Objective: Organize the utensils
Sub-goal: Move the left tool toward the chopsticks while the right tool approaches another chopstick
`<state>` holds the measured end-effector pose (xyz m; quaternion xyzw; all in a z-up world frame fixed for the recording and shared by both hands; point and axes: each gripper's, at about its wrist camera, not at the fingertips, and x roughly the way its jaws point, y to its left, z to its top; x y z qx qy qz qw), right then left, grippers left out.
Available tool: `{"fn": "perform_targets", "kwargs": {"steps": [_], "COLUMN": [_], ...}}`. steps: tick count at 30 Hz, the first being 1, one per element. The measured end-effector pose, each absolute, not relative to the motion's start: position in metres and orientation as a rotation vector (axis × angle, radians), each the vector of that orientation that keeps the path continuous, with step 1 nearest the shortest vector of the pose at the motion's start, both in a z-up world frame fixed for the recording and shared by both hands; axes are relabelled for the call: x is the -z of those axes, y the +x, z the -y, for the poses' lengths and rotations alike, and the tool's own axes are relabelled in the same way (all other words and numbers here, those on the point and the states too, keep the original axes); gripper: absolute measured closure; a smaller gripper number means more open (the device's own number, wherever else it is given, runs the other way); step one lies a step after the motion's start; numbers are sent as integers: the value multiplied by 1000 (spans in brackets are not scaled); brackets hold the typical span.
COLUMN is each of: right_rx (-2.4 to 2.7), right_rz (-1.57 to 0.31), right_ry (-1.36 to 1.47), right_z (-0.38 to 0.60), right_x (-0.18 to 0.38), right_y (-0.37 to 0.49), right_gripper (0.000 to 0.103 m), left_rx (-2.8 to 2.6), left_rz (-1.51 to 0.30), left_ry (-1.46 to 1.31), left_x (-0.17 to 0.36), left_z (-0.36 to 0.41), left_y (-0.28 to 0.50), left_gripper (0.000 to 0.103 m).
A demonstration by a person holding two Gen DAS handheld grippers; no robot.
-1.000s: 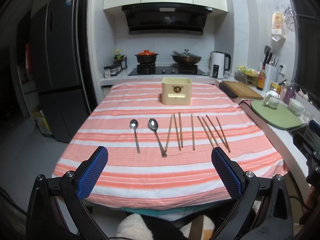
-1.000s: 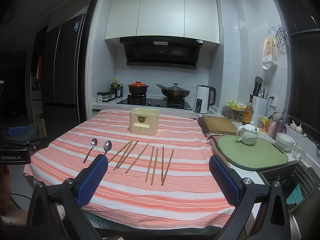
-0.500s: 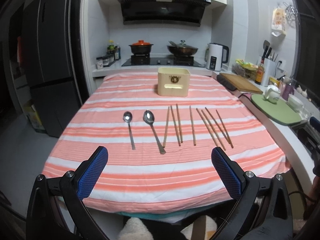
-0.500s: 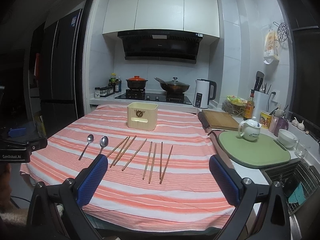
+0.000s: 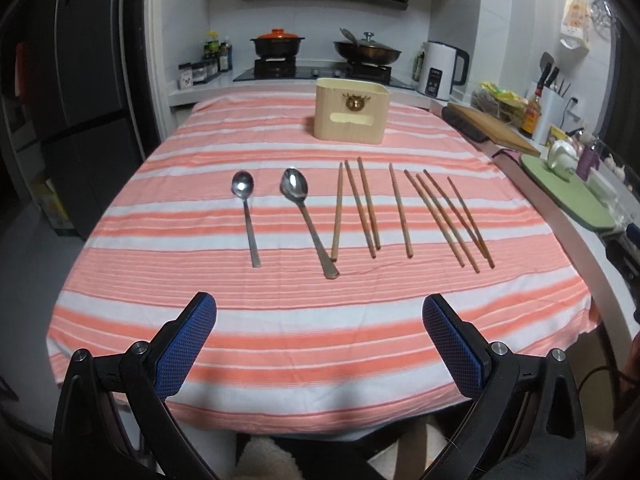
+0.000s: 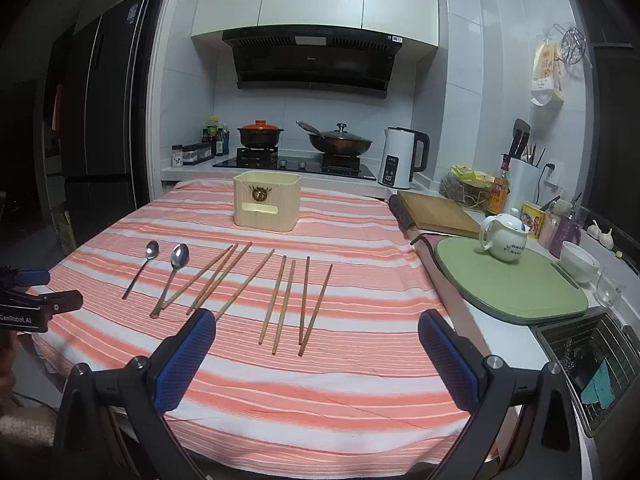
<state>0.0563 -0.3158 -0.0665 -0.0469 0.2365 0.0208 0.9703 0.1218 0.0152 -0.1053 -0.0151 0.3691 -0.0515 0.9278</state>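
Tongs wide open on both sides, nothing gripped. Left tongs [image 5: 319, 322] hover over the near edge of the worktop [image 5: 320, 360], blue pads [image 5: 186, 344] spread far apart. Right tongs [image 6: 316, 338] likewise agape over the near-right part of the striped cloth, empty.

Ahead of the left tongs, all lying flat on the cloth: small spoon [image 5: 246, 216] ahead-left, bowl pointing away; large spoon [image 5: 306, 216] just right of it, handle end nearest the tongs. Right of that, three chopsticks [image 5: 358, 208] close together, then a single chopstick [image 5: 400, 212], then four chopsticks [image 5: 450, 220] fanned out ahead-right. Spoons and sticks well apart from both tongs, none touched.

From the right tongs: the four-stick group lies straight ahead between the pads, near ends just beyond them; the other sticks and both spoons sit ahead-left. Left tongs' body pokes in at the far left edge of the right view.

Cream utensil box [image 5: 351, 110] stands upright further ahead, beyond all utensils, toward the far end of the worktop; its inside not visible.

Off to the right of both tongs: green mat [image 6: 508, 284] with white teapot [image 6: 502, 238] on it, wooden cutting board [image 6: 438, 212] beyond. Stove with pots far ahead.
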Motion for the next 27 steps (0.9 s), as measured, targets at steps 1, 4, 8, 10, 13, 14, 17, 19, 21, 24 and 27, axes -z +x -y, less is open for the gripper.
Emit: {"fn": "perform_targets", "kwargs": {"steps": [1, 4, 8, 10, 13, 14, 17, 19, 21, 24, 27], "right_rx": [-41, -36, -43, -36, -14, -9, -2, 2, 2, -3, -13], "right_rz": [-487, -515, -563, -597, -654, -674, -718, -732, -740, -750, -763], "right_ry": [-98, -110, -120, -128, -151, -153, -143, -142, -144, -137, -133], "right_z": [316, 317, 319, 319, 322, 324, 330, 332, 333, 333, 332], "right_x": [70, 83, 105, 118, 136, 141, 151, 155, 156, 159, 161], "right_y": [61, 73, 92, 103, 119, 124, 136, 141, 145, 151, 156], "right_gripper": [0, 0, 0, 0, 0, 0, 0, 0, 0, 0, 0], "left_rx": [105, 104, 103, 108, 103, 98, 68, 44, 34, 56, 44], "left_rz": [-764, -782, -792, -801, -816, -818, -839, -864, -888, -913, -927], "left_ry": [-40, -63, -55, -48, -34, -25, 5, 11, 4, 10, 86], "left_x": [108, 115, 128, 136, 148, 152, 164, 173, 181, 189, 200], "left_z": [-17, -23, -23, -22, -21, -22, -22, -23, -24, -16, -1], "left_y": [126, 134, 145, 153, 166, 170, 189, 202, 215, 226, 234], "left_gripper": [0, 0, 0, 0, 0, 0, 0, 0, 1, 0, 0]}}
